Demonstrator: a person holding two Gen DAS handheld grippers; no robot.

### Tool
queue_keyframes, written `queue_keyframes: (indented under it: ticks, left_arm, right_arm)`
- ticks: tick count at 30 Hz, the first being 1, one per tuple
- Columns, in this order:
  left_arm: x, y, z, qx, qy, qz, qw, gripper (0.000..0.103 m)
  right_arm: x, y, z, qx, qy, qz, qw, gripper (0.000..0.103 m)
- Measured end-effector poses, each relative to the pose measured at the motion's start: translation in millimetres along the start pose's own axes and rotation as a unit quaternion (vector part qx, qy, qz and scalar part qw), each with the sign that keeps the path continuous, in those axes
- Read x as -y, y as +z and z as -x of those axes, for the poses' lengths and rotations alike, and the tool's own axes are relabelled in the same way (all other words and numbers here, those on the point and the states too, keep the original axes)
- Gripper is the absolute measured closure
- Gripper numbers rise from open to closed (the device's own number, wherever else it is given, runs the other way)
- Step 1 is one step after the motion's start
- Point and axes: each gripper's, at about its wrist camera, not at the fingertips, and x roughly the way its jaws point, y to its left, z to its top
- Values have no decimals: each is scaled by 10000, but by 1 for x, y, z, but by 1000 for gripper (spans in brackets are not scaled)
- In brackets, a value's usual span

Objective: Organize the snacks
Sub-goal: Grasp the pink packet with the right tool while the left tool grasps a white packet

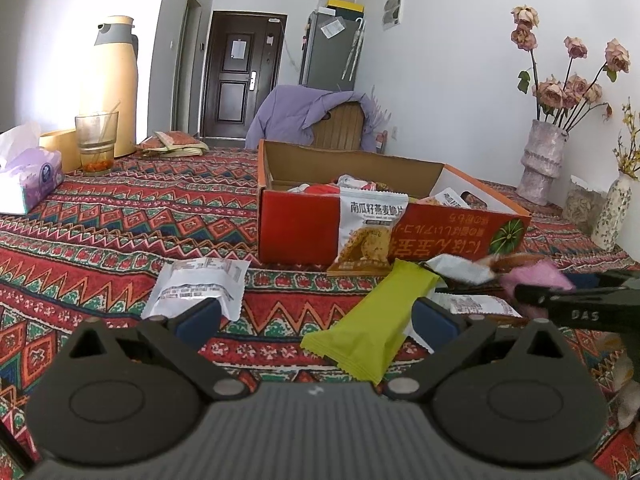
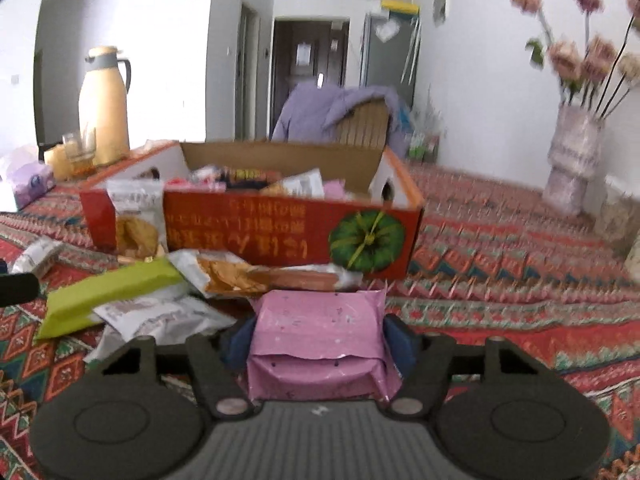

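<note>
An open red cardboard box (image 1: 300, 236) (image 2: 280, 236) with several snack packets inside stands on the patterned tablecloth. A white oat-crisp packet (image 1: 370, 232) leans on its front. My left gripper (image 1: 316, 316) is open and empty, low over the cloth. A lime-green packet (image 1: 372, 320) lies by its right finger and a white packet (image 1: 198, 284) by its left finger. My right gripper (image 2: 320, 340) is shut on a pink packet (image 2: 320, 340), held in front of the box; it also shows in the left wrist view (image 1: 536, 276). More packets (image 2: 256, 276) lie in front of the box.
A yellow thermos (image 1: 112, 84), a glass (image 1: 96, 140) and a tissue pack (image 1: 28, 180) stand at the far left. Vases with dried flowers (image 1: 540, 160) stand at the right edge. A chair with a purple jacket (image 1: 320, 116) is behind the table.
</note>
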Motion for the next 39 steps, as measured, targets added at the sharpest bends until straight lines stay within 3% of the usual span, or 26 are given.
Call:
queue_keyframes:
  ticks: [7, 13, 18, 20, 26, 32, 35, 37, 39]
  left_arm:
    - [0, 0, -1, -22, 50, -18, 10000, 0]
    - [3, 1, 2, -49, 174, -77, 9998, 0]
    - [-9, 18, 3, -159, 179, 158, 9996, 0]
    - [-16, 27, 0, -203, 357, 178, 9990, 0]
    - [-36, 43, -35, -762, 967, 106, 9923, 0]
    - [-56, 44, -64, -1227, 1090, 326, 9859, 0]
    - [-58, 42, -70, -1329, 1076, 348, 9847, 10]
    - [-58, 42, -71, -1338, 1038, 329, 9850, 26]
    - [-57, 42, -70, -1310, 1036, 339, 9854, 30]
  right_arm:
    - [1, -2, 25, 792, -259, -5, 9965, 36]
    - [5, -2, 26, 803, -207, -98, 9965, 36]
    - [5, -3, 27, 854, -157, -117, 9962, 35]
    - [4, -4, 28, 892, -136, -112, 9959, 35]
    - [7, -4, 29, 914, -105, -204, 9956, 35]
    - [11, -5, 28, 916, -22, -312, 9953, 35]
    - [11, -5, 28, 907, -15, -327, 9953, 35]
    - [12, -5, 28, 917, -16, -330, 9952, 35]
    - [12, -5, 28, 917, -17, -332, 9952, 35]
